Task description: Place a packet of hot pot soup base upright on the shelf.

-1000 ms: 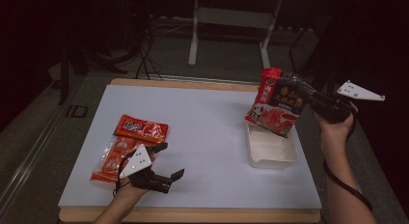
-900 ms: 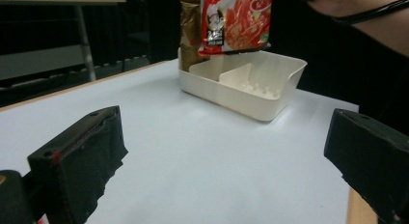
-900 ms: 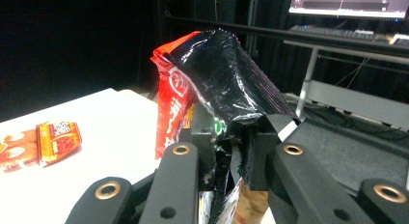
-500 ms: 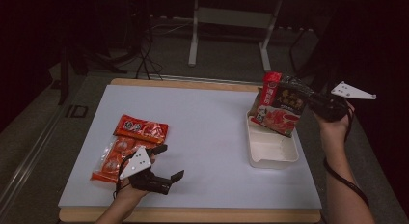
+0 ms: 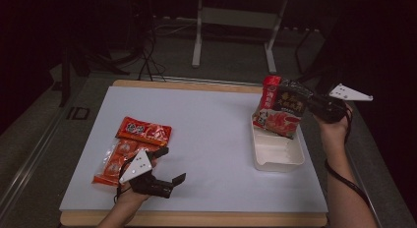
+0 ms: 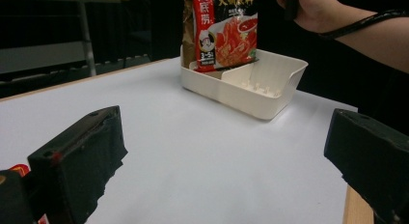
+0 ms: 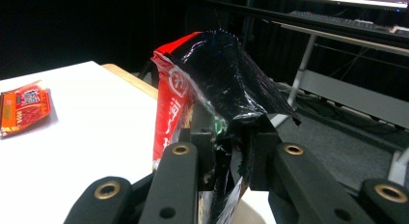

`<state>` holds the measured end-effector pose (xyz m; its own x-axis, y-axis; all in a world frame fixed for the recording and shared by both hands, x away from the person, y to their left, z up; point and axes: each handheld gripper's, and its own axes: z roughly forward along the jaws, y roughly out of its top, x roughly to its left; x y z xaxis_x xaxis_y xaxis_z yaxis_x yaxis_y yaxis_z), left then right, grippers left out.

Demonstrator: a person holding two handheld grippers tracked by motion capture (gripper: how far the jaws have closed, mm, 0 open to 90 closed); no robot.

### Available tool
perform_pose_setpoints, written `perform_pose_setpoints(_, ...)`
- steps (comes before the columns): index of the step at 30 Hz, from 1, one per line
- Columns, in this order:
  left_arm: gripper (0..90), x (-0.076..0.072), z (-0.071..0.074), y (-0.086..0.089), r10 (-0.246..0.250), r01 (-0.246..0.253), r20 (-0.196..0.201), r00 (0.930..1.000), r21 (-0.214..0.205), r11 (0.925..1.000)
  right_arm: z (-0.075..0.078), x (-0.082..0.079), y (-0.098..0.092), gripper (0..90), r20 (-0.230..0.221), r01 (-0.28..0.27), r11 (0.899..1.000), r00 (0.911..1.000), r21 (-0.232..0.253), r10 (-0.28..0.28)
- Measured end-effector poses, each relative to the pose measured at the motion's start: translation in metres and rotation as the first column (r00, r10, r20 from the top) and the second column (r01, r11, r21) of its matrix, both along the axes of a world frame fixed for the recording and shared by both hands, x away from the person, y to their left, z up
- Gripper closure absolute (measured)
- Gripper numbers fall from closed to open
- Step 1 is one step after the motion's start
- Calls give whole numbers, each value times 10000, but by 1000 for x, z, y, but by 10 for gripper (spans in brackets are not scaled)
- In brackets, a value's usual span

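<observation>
Red and black soup packet (image 5: 281,109) has come lower; its bottom now dips into the far end of the white tray (image 5: 278,156), nearly in. Right gripper (image 5: 306,101) pinches it. Left gripper (image 5: 169,165) waits wide, holding nothing.

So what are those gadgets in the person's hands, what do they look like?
Each hand holds a black claw with two chunky jaws: left claw, right claw. Each has a pale grey three-cornered plate on top. Brass-coloured rivets show on the right one's linkage. A dark cable trails along the bare right forearm. No sleeves in view.
</observation>
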<state>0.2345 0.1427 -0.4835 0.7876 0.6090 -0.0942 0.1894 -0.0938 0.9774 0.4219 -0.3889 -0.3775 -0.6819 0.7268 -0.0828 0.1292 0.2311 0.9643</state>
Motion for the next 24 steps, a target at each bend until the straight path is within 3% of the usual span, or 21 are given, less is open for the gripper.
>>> perform_pose_setpoints(6,13,0,-1,-2,-50,49,-93,9999,-46,10000,-3,-1,-1,782,69,-126,9999,9999,117,125)
perform_pose_setpoints(9,13,0,-1,-2,-62,62,-82,9999,-22,10000,-12,1,3,780,-298,-366,9992,9989,-165,361)
perform_pose_setpoints(15,13,0,-1,0,-73,73,-48,10000,-83,9999,-24,2,12,775,-486,-482,9988,9977,-130,475)
perform_pose_setpoints(17,13,-1,-1,0,-82,82,-55,10000,-72,9999,-29,1,12,772,-557,-489,9988,9973,-31,486)
perform_pose_setpoints(20,13,0,-2,0,-55,55,-102,9999,-9,10000,-44,-2,5,763,-537,-395,9980,9977,502,422)
perform_pose_setpoints(24,13,1,-3,-1,-102,102,-92,9999,15,9999,-44,-6,1,701,-779,-127,9988,9968,470,163)
